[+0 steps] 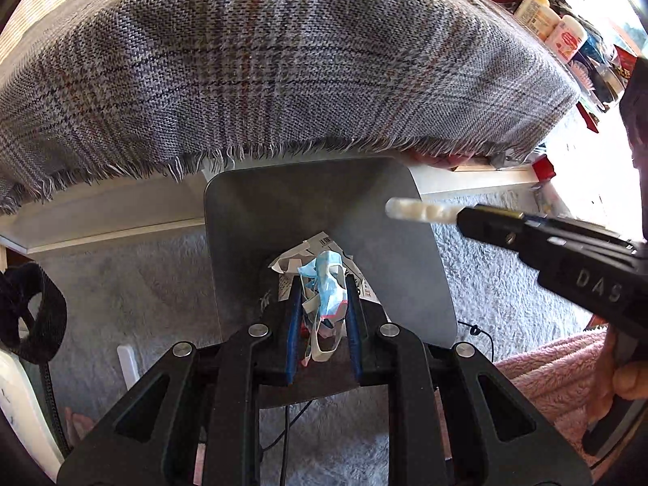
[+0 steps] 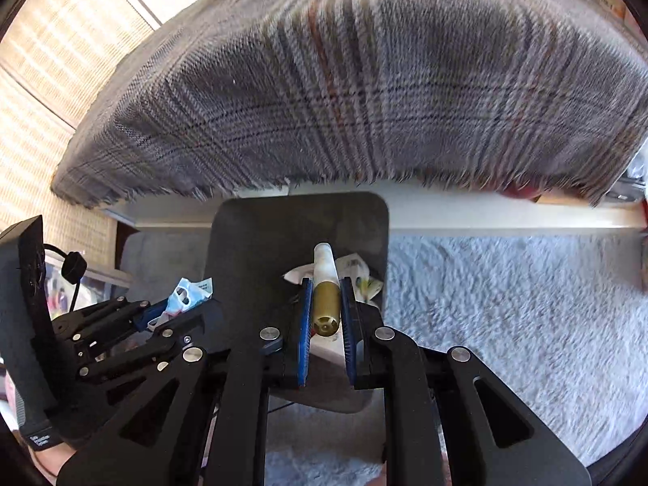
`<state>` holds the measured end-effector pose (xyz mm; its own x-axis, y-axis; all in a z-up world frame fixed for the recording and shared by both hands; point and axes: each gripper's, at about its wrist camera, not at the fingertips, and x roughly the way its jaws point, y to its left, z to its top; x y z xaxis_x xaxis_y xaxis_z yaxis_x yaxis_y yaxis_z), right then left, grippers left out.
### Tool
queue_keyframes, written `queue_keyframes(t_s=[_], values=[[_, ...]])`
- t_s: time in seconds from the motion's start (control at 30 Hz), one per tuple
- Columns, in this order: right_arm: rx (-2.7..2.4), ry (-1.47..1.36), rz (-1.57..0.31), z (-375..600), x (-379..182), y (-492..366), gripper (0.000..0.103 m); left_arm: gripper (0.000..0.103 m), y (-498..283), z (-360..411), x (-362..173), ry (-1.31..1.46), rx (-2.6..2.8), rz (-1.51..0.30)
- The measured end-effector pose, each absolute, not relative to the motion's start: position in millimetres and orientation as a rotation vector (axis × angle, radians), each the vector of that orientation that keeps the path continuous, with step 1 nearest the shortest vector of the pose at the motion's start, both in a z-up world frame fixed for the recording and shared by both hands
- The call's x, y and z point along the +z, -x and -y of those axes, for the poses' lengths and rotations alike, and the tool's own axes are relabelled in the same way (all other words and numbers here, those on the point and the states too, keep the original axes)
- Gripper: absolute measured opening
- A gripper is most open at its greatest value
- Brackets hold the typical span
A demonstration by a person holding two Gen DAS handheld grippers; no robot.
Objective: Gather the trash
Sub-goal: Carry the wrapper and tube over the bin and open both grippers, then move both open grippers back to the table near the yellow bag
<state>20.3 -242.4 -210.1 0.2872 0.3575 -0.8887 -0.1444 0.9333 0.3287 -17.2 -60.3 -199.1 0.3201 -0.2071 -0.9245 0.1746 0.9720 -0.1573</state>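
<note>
While plaid cloth (image 1: 283,60) drapes table above carpet (image 2: 506,303), both grippers clench trash.

Woven cloth, matt bin, shaggy rug

The plaid cloth (image 1: 283,69) is coarse woven fabric, frayed at its edge; the grey bin (image 1: 308,206) looks smooth and matt; the rug (image 2: 506,303) is fluffy pile; the crumpled mask (image 1: 330,283) is thin blue fabric; the tube (image 2: 326,295) has a shiny gold cap.
</note>
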Motion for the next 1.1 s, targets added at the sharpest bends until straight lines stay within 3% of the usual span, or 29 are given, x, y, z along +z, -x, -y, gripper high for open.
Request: queue_keyframes(t_s=[0.13, 0.33, 0.4, 0.43, 0.47, 0.53, 0.57, 0.67, 0.77, 1.1], values=[[0.328, -0.207, -1.228, 241.6, -210.2, -20.2, 0.016, 0.023, 17.2, 59.0, -197.3, 0.031, -0.250, -1.216], [0.329, -0.214, -1.216, 239.4, -207.6, -20.4, 0.019, 0.040, 17.6, 53.8, -195.7, 0.031, -0.234, -1.220], [0.316, -0.209, -1.212, 239.5, -207.5, -21.1, 0.031, 0.052, 18.2, 50.3, -194.1, 0.036, -0.225, -1.221], [0.311, -0.208, -1.207, 240.5, -207.0, -21.2, 0.052, 0.062, 18.4, 48.8, -193.4, 0.038, -0.218, -1.221], [0.305, -0.204, -1.199, 240.5, -205.1, -21.2, 0.061, 0.070, 18.2, 49.0, -193.4, 0.039, -0.214, -1.220], [0.297, -0.198, -1.187, 240.9, -203.0, -20.8, 0.066, 0.078, 18.2, 48.0, -191.7, 0.040, -0.206, -1.220], [0.289, -0.196, -1.182, 241.5, -202.0, -20.5, 0.075, 0.083, 18.3, 47.4, -191.1, 0.040, -0.201, -1.219], [0.273, -0.189, -1.170, 243.7, -199.2, -20.3, 0.088, 0.092, 18.2, 47.3, -190.0, 0.041, -0.188, -1.219], [0.275, -0.209, -1.156, 246.3, -195.0, -20.0, 0.097, 0.095, 18.1, 46.4, -187.2, 0.046, -0.193, -1.215], [0.410, -0.303, -1.038, 253.4, -136.3, -34.1, 0.099, 0.095, 11.3, 39.9, -127.2, 0.001, -0.199, -1.088]])
